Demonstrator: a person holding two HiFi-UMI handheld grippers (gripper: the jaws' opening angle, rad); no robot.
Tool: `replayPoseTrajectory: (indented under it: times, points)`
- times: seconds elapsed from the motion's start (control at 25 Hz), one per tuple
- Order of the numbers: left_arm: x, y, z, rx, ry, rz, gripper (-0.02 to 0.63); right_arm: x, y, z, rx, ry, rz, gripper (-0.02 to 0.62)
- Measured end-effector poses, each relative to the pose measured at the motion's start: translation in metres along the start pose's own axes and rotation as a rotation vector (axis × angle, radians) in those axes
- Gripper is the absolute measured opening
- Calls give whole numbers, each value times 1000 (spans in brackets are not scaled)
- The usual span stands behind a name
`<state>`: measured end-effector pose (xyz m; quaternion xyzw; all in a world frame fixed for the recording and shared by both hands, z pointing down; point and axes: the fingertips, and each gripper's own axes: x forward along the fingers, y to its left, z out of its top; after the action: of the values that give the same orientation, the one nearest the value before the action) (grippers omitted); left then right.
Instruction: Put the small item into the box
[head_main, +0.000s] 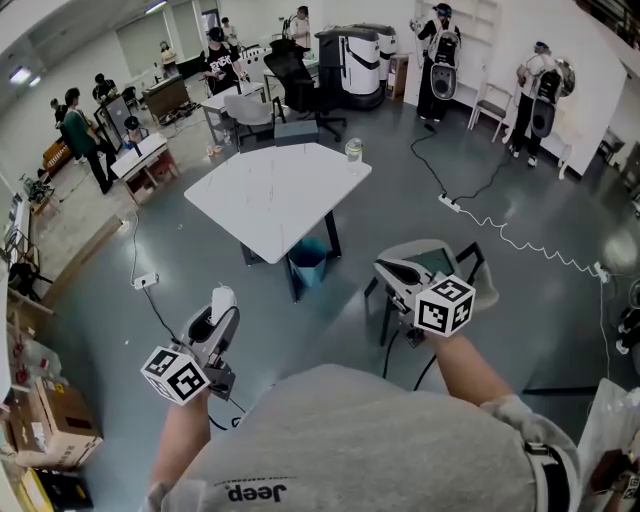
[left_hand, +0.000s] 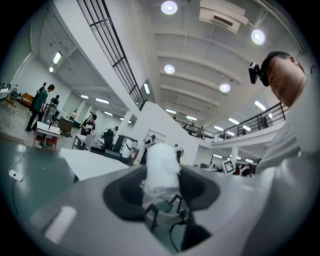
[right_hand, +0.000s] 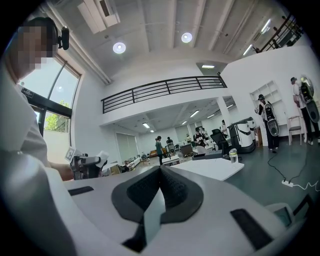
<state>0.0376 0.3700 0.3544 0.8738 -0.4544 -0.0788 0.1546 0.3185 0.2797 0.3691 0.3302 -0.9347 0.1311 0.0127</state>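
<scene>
Left gripper (head_main: 218, 322): jaws clenched on the small item (left_hand: 161, 165), a white crumpled-looking lump that sticks up past the pads. In the head view it sits at about 7 o'clock, low in frame, above the floor and not over any desk.

Right gripper (right_hand: 160, 172): jaws closed pad to pad, nothing between them. It sits at about 5 o'clock in the head view, level with the left one and well apart from it.

White desk (head_main: 270, 195) is at 12 o'clock from both grippers, well apart from them, with open floor between. The top is bare except for a clear jar (head_main: 353, 150) at its 2 o'clock corner. A blue bin (head_main: 308, 260) stands on the floor under the near edge.

A chair (head_main: 455, 255) is just past the right gripper, at its 12 to 1 o'clock.

Cardboard boxes (head_main: 60, 425) are on the floor at 8 o'clock, at the frame edge. Can't tell if any of them is the task's box.

People stand around the far side of the room, from 10 to 2 o'clock.
</scene>
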Motion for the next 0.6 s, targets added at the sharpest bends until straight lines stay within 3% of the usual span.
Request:
replayPoseTrajectory:
  times: [0.28, 0.6]
  points:
    - [25, 47, 1, -18, 19, -46, 186, 40, -13, 0, 1, 12, -34, 3]
    - [56, 153, 30, -24, 15, -112, 186, 133, -25, 15, 1, -3, -101, 3]
